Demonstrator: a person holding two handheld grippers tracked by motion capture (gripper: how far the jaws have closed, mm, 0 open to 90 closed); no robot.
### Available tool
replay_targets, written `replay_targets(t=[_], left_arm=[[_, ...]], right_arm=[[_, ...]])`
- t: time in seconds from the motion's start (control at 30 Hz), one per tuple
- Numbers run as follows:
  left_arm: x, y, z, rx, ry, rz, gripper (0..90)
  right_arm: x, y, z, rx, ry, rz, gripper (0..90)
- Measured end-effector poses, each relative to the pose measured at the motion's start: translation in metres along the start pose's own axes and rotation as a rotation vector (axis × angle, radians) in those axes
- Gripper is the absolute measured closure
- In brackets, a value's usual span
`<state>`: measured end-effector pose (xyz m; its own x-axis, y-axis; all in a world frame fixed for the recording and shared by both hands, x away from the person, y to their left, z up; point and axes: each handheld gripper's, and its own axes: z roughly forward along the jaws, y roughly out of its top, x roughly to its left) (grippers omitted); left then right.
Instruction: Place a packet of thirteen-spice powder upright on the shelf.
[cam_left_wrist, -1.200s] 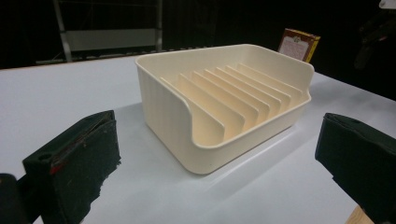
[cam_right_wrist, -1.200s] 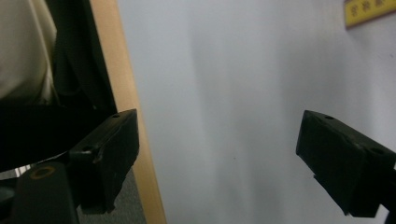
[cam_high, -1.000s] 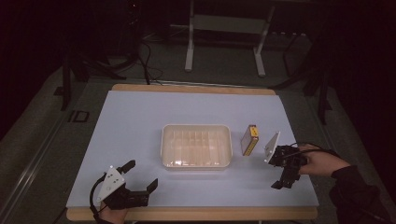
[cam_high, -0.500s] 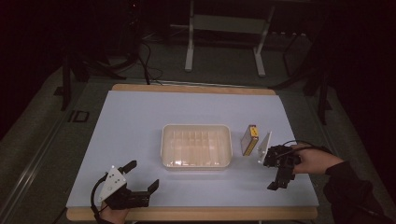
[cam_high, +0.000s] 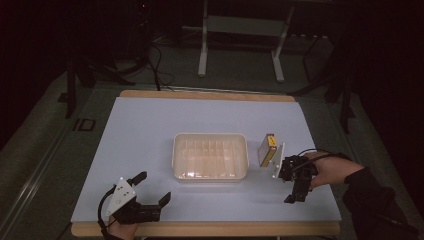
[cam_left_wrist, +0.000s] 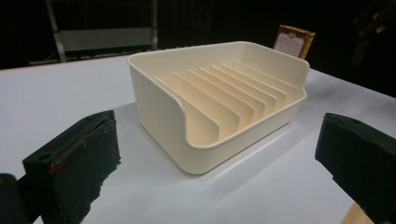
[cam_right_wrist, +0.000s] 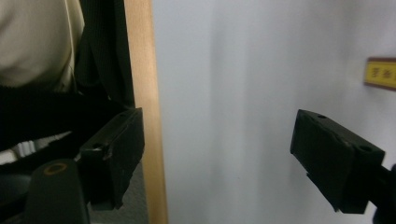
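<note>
High view: the small yellow box stands on its edge on the white table, just to the right of the cream slotted rack and apart from it. The right gripper hovers just beside the box on its right, tipped over so that its jaws point toward the near edge of the table rather than at the box; in the right gripper view the two black jaws stand wide apart with nothing between them, the wooden table edge runs past the one on the left, and a corner of the box's yellow label sits at the far right of the frame.

The step in hand looks like a reach for the box, probably to drop it into one of the rack's slots. To do it well, I'd turn the wrist until the jaws face the box, bring them in across its thin faces, and close near the middle so it stays upright and does not tip against the rack.

The left gripper rests at the near left of the table, jaws also parted and empty, looking at the rack's low open end
</note>
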<state>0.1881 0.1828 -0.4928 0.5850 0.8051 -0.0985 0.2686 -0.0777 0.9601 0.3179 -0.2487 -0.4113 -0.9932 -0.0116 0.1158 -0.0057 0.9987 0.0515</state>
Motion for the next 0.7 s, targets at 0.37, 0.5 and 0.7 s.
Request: replay_targets(t=[0.37, 0.5, 0.7], left_arm=[[0.000, 0.000, 0.001, -0.002, -0.003, -0.009, 0.0], [0.000, -0.001, 0.000, 0.000, -0.002, -0.008, 0.0], [0.000, -0.001, -0.001, -0.002, 0.003, -0.011, 0.0]], right_arm=[[-0.003, 0.008, -0.032, -0.045, -0.074, -0.073, 17.0], [-0.007, 0.009, -0.040, -0.050, -0.096, -0.070, 17.0], [-0.014, 0.011, -0.053, -0.053, -0.119, -0.064, 17.0]])
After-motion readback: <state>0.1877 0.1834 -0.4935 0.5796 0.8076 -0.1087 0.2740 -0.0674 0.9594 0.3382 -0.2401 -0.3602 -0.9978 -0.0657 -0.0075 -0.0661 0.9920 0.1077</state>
